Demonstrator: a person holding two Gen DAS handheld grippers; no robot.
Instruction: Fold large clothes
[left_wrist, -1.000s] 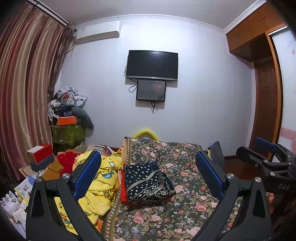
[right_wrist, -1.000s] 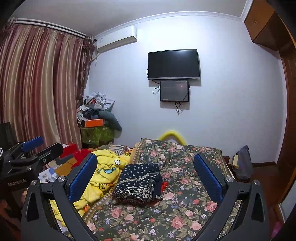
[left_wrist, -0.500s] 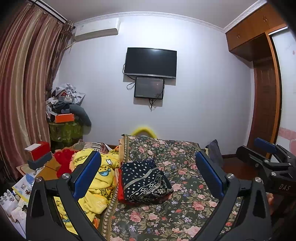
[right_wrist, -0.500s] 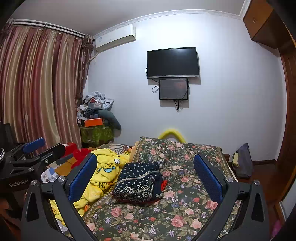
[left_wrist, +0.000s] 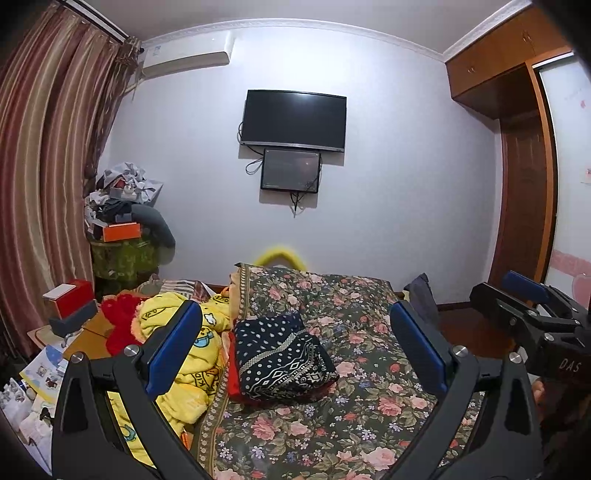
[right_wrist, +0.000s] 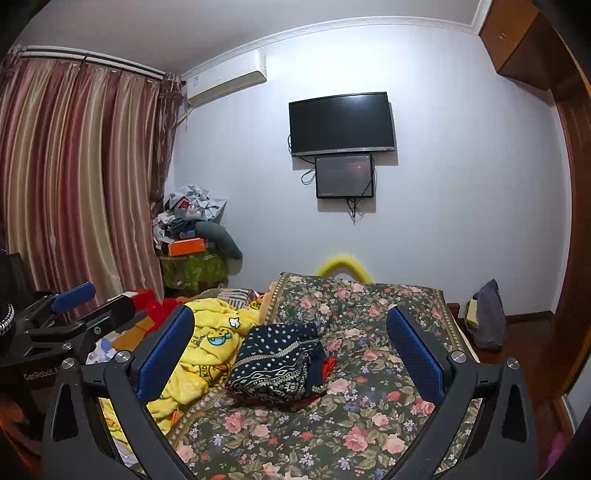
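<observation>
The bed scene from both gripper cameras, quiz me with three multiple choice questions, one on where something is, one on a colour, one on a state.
1. Where does the folded navy patterned garment lie?
A. on the floral bedspread
B. on the floor
C. hanging from the curtain

2. What colour is the crumpled cartoon-print garment beside it?
A. green
B. yellow
C. white

3. How do the left gripper and right gripper stand?
A. both shut on cloth
B. one open, one shut
C. both open, holding nothing

Answers:
1 A, it rests on the flowered cover in both views.
2 B, the fabric is bright yellow.
3 C, each pair of blue pads stands wide apart with only the bed seen between.
</observation>
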